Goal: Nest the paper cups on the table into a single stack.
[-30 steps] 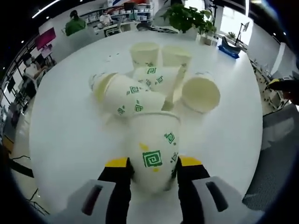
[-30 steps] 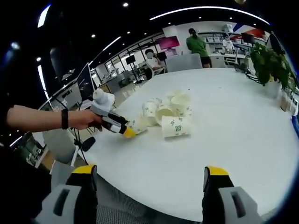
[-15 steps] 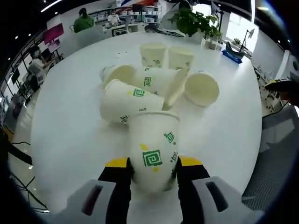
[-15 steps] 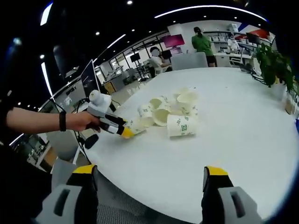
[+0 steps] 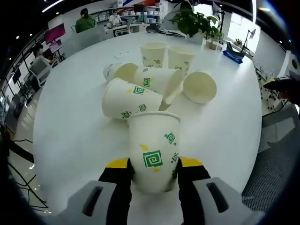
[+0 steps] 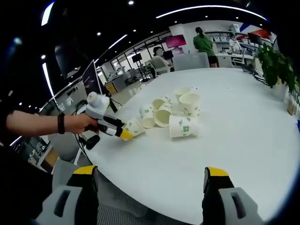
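My left gripper point(image 5: 153, 168) is shut on a white paper cup with green square marks point(image 5: 152, 150), held mouth away from me just above the round white table point(image 5: 70, 131). Beyond it lie several more cups: one on its side point(image 5: 129, 101), another on its side point(image 5: 157, 80), one with its mouth toward me point(image 5: 200, 86), and two upright at the back point(image 5: 153, 54). In the right gripper view the left gripper point(image 6: 123, 134) holds that cup point(image 6: 133, 127) beside the cup pile point(image 6: 171, 115). My right gripper point(image 6: 149, 180) stands open off the table's near edge, nothing between its jaws.
A potted plant point(image 5: 192, 18) stands at the table's far side. Desks, screens and people point(image 5: 85, 21) fill the office behind. Bare tabletop point(image 6: 234, 140) stretches right of the pile. A hand with a dark wristband point(image 6: 70, 123) carries the left gripper.
The left gripper has drawn back a little with its cup, so the pile sits slightly farther off. The right gripper stays open and has barely shifted.
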`<action>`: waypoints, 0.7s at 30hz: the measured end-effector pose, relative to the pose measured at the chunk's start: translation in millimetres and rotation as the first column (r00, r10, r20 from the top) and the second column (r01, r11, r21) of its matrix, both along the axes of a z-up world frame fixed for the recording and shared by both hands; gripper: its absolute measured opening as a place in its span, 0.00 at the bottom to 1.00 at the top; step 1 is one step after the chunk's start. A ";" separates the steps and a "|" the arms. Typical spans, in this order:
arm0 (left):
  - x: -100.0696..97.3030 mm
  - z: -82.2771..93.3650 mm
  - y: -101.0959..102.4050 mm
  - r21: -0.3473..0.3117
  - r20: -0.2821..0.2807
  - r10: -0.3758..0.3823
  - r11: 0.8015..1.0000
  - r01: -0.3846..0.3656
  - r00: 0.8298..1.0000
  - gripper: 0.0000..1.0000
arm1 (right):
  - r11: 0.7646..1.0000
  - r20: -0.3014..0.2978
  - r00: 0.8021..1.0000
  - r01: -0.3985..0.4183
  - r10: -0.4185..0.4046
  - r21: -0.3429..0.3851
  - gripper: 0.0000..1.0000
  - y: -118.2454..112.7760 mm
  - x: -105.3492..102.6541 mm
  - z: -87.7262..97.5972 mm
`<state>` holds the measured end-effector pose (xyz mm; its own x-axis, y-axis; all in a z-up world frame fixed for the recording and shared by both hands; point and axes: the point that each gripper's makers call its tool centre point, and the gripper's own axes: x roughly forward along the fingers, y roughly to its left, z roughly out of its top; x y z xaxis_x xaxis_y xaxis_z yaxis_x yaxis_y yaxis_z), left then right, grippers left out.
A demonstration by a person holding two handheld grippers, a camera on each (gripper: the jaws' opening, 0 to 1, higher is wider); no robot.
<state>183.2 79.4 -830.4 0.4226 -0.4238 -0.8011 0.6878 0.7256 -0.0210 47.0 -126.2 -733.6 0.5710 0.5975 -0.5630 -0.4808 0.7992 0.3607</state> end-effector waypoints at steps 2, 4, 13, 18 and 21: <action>-4.4 0.7 -0.1 0.007 0.006 -0.010 1.000 0.010 1.000 0.37 | 1.000 0.004 1.000 -0.005 0.005 0.002 0.94 1.0 2.2 1.0; -12.1 1.7 -5.3 0.024 0.020 -0.046 0.999 0.046 0.999 0.37 | 1.000 0.007 1.000 -0.010 0.010 0.005 0.93 2.4 4.6 2.4; -26.9 20.2 -31.0 -0.003 0.120 -0.153 0.988 0.155 0.981 0.37 | 0.996 0.012 0.999 -0.047 0.046 0.081 0.85 15.3 20.8 12.3; -32.4 28.8 -47.9 -0.002 0.168 -0.234 0.971 0.238 0.958 0.37 | 0.990 0.016 0.996 -0.093 0.092 0.109 0.81 29.7 30.1 18.9; -37.6 31.8 -58.9 -0.002 0.180 -0.265 0.963 0.270 0.947 0.37 | 0.986 0.014 0.993 -0.117 0.116 0.121 0.80 39.0 32.6 20.7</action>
<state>145.6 20.5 -798.6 0.4241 -0.5606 -0.7112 0.8511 0.5151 0.1015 79.6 -87.1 -712.9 0.4974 0.7235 -0.4786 -0.5706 0.6884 0.4477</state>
